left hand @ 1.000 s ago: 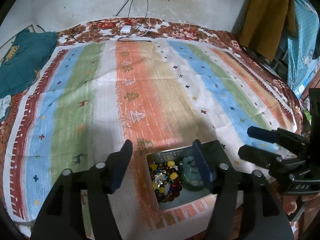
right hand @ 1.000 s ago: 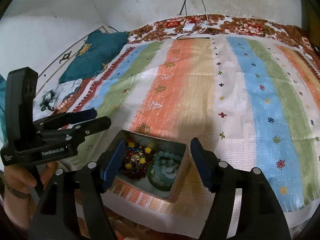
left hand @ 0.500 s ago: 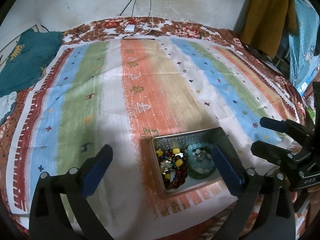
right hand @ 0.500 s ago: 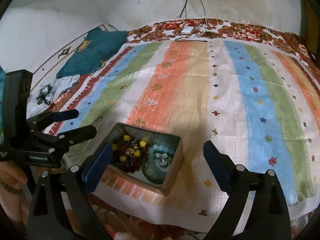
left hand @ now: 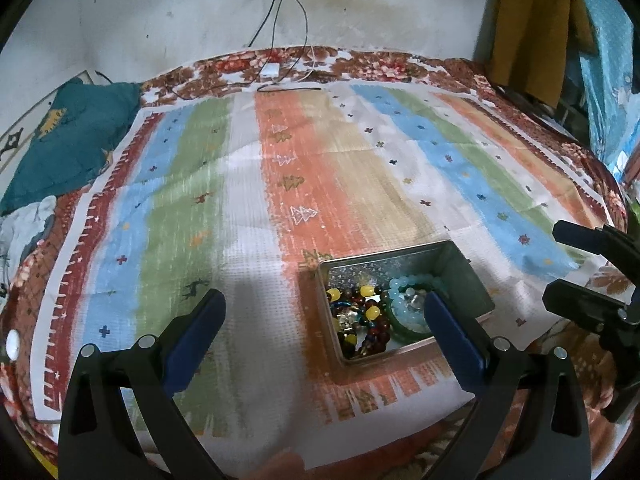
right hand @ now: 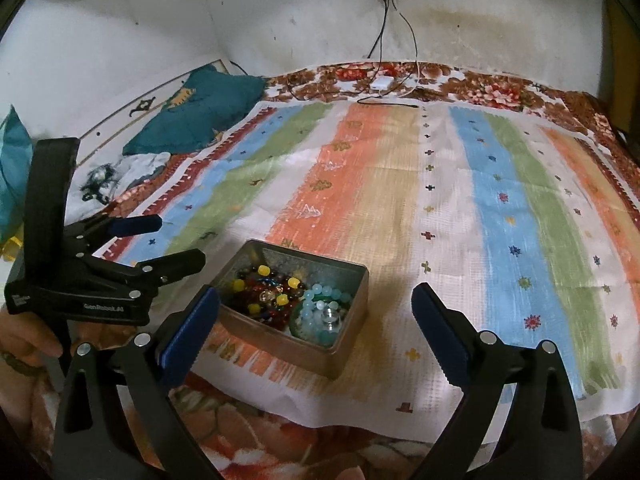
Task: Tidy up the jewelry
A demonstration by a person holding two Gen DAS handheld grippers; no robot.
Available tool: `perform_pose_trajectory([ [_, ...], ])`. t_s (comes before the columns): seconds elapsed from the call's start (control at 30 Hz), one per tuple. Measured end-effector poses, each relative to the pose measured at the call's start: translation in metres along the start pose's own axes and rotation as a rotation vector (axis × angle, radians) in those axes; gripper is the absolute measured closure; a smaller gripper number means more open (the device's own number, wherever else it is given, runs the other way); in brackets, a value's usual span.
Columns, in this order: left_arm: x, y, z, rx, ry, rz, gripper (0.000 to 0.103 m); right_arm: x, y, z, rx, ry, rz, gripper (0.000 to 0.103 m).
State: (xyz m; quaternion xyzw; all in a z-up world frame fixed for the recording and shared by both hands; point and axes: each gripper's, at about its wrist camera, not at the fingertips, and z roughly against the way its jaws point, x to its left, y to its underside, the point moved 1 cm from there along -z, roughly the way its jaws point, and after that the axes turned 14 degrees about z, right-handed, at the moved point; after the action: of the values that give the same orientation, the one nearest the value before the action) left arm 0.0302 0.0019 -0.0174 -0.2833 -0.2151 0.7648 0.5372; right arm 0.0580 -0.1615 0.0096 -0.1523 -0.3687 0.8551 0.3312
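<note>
The left gripper (left hand: 322, 328) stands with its blue-padded jaws spread wide and nothing between the pads. Just ahead of its right finger (left hand: 452, 332) sits the metal tin (left hand: 468, 276), its near right corner hidden behind that finger; the tin rests on the striped cloth (left hand: 248, 208), apart from both pads.

The right gripper (right hand: 316, 320) is also wide, its jaws opening a little further — the tin (right hand: 344, 344) lies ahead of them toward the left finger (right hand: 188, 328), and neither pad presses on it. Inside the tin, the dark red and yellow beads (right hand: 264, 292) fill the side nearer the left gripper, and the pale blue bead bracelet (right hand: 320, 308) lies coiled over a green ring on the other side, with a clear glassy piece on top.

Off to the right gripper's left, a hand (right hand: 24, 340) holds the left gripper by its handle.

Farther ahead of both claws the cloth runs on in orange, green and blue bands to a floral bedspread (left hand: 380, 68) — there a white charger (left hand: 270, 70) lies with cables (left hand: 280, 12) climbing the wall. A teal pillow (left hand: 68, 136) lies far left.
</note>
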Motion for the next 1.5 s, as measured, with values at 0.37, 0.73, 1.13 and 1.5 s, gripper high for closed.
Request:
perform_pose_trajectory([
  [0.37,-0.003,0.004,0.004,-0.02,0.031,-0.011,0.006,0.003,0.004,0.0,-0.001,0.005,0.005,0.005],
  [0.73,-0.005,0.005,0.003,-0.015,0.037,-0.013,0.006,0.003,0.006,-0.002,0.014,0.007,0.0,0.005],
  [1.13,-0.005,0.008,0.005,-0.017,0.042,-0.018,0.006,0.0,0.008,-0.009,0.039,0.018,-0.01,0.005],
  [1.5,-0.005,0.009,0.005,-0.016,0.042,-0.019,0.006,-0.001,0.01,-0.01,0.045,0.031,-0.013,0.005],
])
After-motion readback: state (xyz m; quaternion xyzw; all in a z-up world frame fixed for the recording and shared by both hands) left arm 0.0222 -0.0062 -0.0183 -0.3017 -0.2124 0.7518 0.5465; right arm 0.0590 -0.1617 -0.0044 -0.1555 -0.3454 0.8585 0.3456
